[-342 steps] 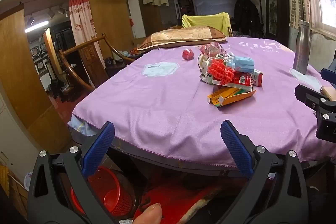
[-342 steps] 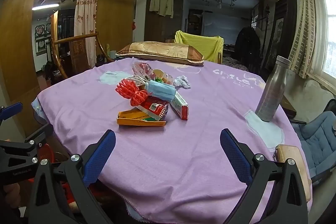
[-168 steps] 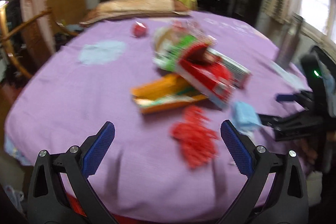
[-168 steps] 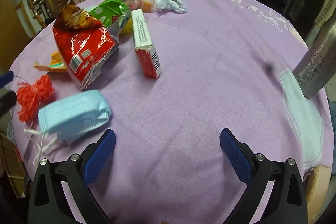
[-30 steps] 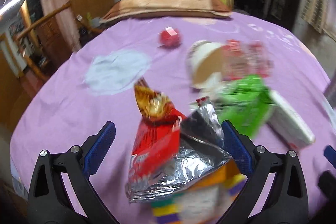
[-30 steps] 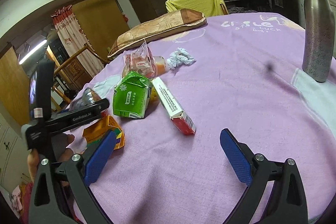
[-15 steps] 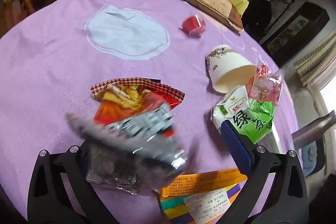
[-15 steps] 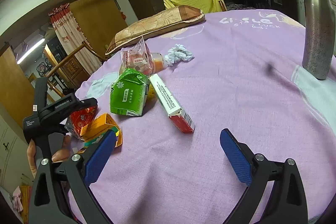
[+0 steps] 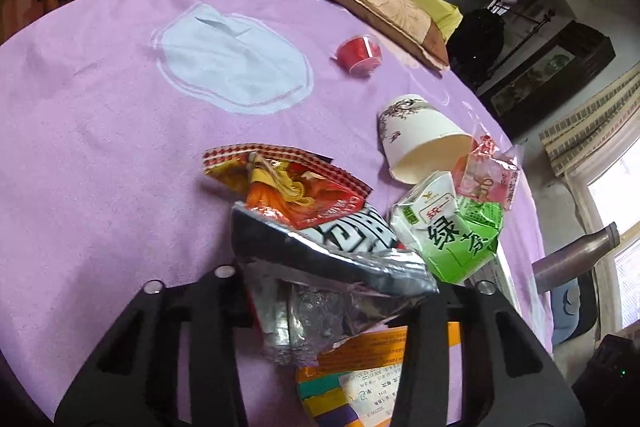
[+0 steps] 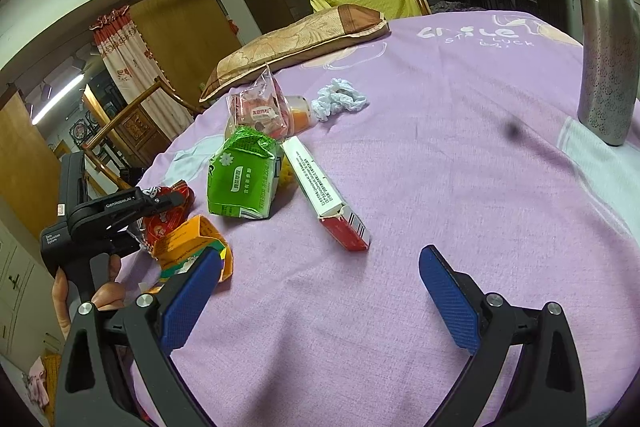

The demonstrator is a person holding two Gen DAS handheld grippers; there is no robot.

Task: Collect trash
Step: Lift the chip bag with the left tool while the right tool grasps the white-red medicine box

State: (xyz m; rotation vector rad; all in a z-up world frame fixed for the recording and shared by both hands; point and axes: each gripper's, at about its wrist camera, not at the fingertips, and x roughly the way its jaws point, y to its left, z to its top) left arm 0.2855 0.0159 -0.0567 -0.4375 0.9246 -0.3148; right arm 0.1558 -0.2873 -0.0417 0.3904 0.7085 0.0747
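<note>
I see the left gripper (image 9: 340, 291) with jaws just closed, clamped on the red-and-silver snack bag (image 9: 316, 247) at the near left of the purple cloth (image 9: 100, 147), above the orange box (image 9: 360, 367). Green carton (image 9: 456, 231) and paper cup (image 9: 420, 143) lie just right of it (touching, as far as I can tell). Right gripper (image 10: 320, 303) hangs with fingers wide apart over bare cloth, holding nothing.

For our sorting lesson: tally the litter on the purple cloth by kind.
Cups: 2 (paper cup, red cup)
Boxes, cartons: 3 (green carton, orange box, long box)
Bags: 2 (snack bag, clear wrapper)
Tissue: 1
Unclear: 2 (orange item, yellow item)
Total: 10
</note>
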